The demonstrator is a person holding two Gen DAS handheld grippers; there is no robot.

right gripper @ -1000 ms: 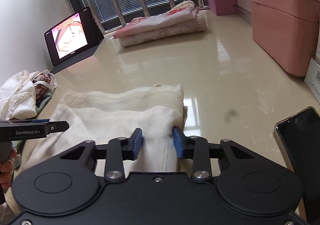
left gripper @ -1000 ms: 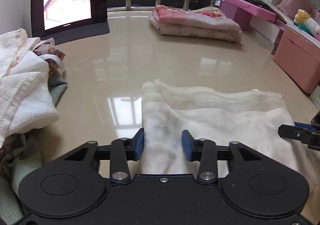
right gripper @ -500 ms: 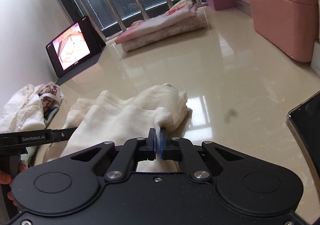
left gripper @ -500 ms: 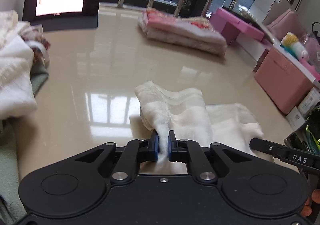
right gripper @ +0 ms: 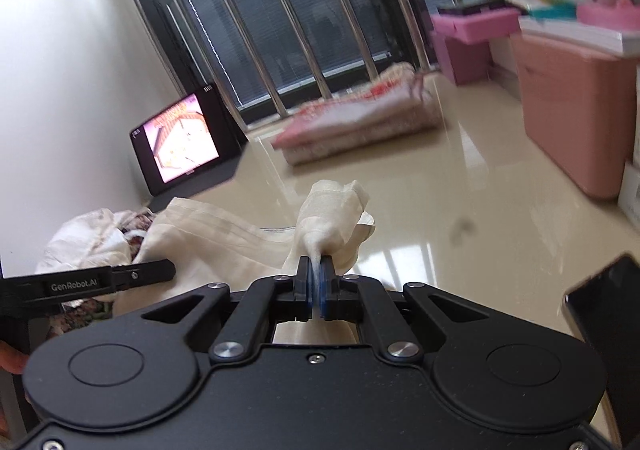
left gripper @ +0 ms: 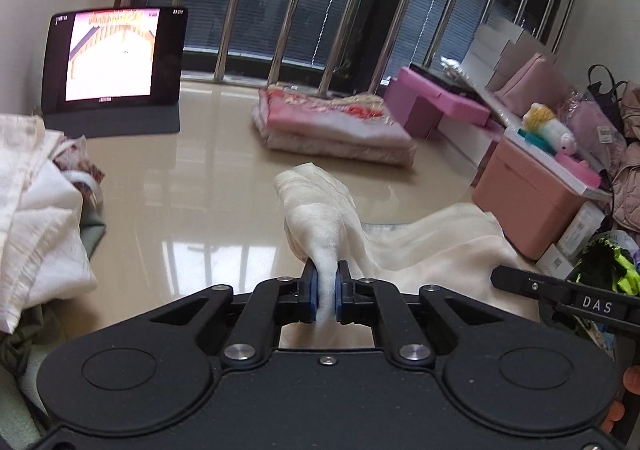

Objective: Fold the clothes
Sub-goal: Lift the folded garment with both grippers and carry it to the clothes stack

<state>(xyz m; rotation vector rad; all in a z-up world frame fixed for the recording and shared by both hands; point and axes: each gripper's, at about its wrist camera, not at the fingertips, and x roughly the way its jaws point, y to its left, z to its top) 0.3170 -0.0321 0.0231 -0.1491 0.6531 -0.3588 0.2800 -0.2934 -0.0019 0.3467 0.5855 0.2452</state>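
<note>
Cream garment (left gripper: 420,246) hangs bunched between both tools, lifted off the glossy beige surface (left gripper: 192,185). Left tool (left gripper: 327,292) is clamped on one gathered edge, its blue pads pressed tight against a thin twist of cloth; right tool (right gripper: 315,287) pinches the opposite edge the same way. From each grip the fabric fans forward in a crumpled peak, and the thin, slightly sheer, creased cloth between sags towards the surface. Pile of unfolded clothes (left gripper: 32,209) sits left, folded pink blanket (left gripper: 332,125) far behind
</note>
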